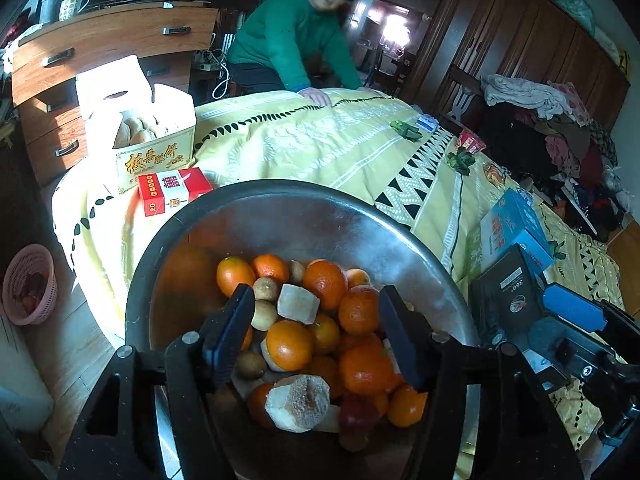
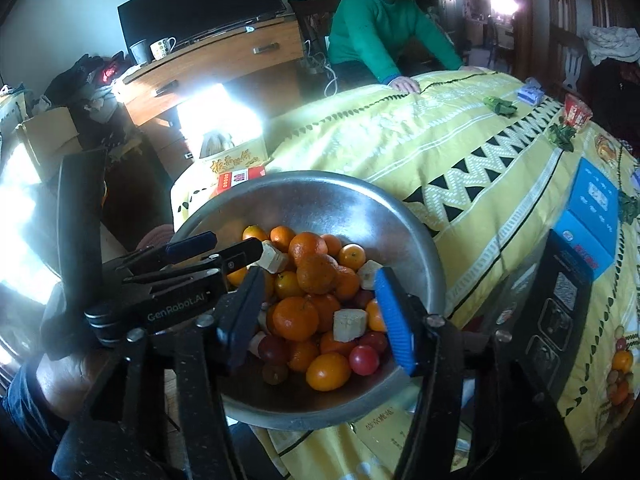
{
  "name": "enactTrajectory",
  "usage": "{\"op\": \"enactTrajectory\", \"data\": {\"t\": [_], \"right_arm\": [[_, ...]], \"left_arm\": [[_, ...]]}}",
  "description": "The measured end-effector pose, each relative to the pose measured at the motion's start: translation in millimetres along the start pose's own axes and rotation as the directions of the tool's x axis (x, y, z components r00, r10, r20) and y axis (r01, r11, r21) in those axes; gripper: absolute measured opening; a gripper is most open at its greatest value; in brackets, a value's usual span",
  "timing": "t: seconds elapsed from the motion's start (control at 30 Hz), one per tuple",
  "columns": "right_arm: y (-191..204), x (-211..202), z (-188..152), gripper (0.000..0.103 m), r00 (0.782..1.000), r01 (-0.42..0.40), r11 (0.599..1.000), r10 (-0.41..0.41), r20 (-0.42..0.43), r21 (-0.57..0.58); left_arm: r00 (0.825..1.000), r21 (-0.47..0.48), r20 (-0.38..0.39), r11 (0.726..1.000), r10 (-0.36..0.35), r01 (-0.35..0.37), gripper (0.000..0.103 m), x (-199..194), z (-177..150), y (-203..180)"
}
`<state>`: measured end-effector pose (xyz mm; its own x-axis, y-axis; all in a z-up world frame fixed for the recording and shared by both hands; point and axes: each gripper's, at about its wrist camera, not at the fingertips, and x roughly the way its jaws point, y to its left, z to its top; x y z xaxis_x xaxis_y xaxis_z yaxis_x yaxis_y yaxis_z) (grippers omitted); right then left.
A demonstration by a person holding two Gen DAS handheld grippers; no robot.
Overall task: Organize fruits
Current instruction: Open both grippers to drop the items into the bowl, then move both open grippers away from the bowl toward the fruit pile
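A big steel bowl (image 1: 320, 216) (image 2: 360, 196) stands on the yellow cloth, heaped with oranges (image 1: 289, 345) (image 2: 316, 268), pale cut cane pieces (image 1: 298, 402) (image 2: 350, 324), small brown fruits (image 1: 266, 289) and red fruits (image 2: 364, 360). My left gripper (image 1: 316, 336) is open over the heap, empty, its jaws spread around several oranges. It also shows in the right wrist view (image 2: 224, 248), reaching in over the bowl's left rim. My right gripper (image 2: 320, 312) is open and empty just above the fruit at the bowl's near side; one blue pad (image 1: 574, 306) shows at the right in the left wrist view.
A yellow patterned cloth (image 2: 460, 140) covers the table. On it lie a red carton (image 1: 172, 190), a cream pastry box (image 1: 156, 148), a blue box (image 2: 592, 216) and a black box (image 2: 560, 304). A person in green (image 2: 376, 28) leans on the far edge. A pink basket (image 1: 30, 284) sits on the floor at left.
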<state>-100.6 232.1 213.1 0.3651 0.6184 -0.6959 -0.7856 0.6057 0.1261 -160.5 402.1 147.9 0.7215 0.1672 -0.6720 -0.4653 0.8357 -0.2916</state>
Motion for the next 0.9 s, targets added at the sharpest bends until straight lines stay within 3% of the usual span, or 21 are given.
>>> {"op": "enactTrajectory", "data": {"t": [0.17, 0.47, 0.7, 0.9], "right_arm": [[-17.4, -47.3, -14.6, 0.075, 0.988, 0.144, 0.990, -0.144, 0.059, 0.009], [-74.0, -131.3, -47.4, 0.087, 0.917, 0.363, 0.924, -0.377, 0.130, 0.121], [-105.4, -168.5, -76.0, 0.093, 0.870, 0.446, 0.873, -0.475, 0.136, 0.198], [-133.9, -194.2, -99.4, 0.095, 0.847, 0.465, 0.844, -0.512, 0.143, 0.268]], "left_arm": [[0.998, 0.046, 0.030, 0.998, -0.054, 0.052, 0.067, -22.8, -4.2, -33.9], [0.983, 0.183, 0.037, 0.968, -0.180, 0.170, 0.067, -48.3, -17.9, -128.7], [0.970, 0.283, 0.001, 0.931, -0.242, 0.232, 0.068, -55.6, -37.9, -197.5], [0.966, 0.360, -0.027, 0.899, -0.258, 0.250, 0.068, -64.4, -55.2, -244.9]]}}
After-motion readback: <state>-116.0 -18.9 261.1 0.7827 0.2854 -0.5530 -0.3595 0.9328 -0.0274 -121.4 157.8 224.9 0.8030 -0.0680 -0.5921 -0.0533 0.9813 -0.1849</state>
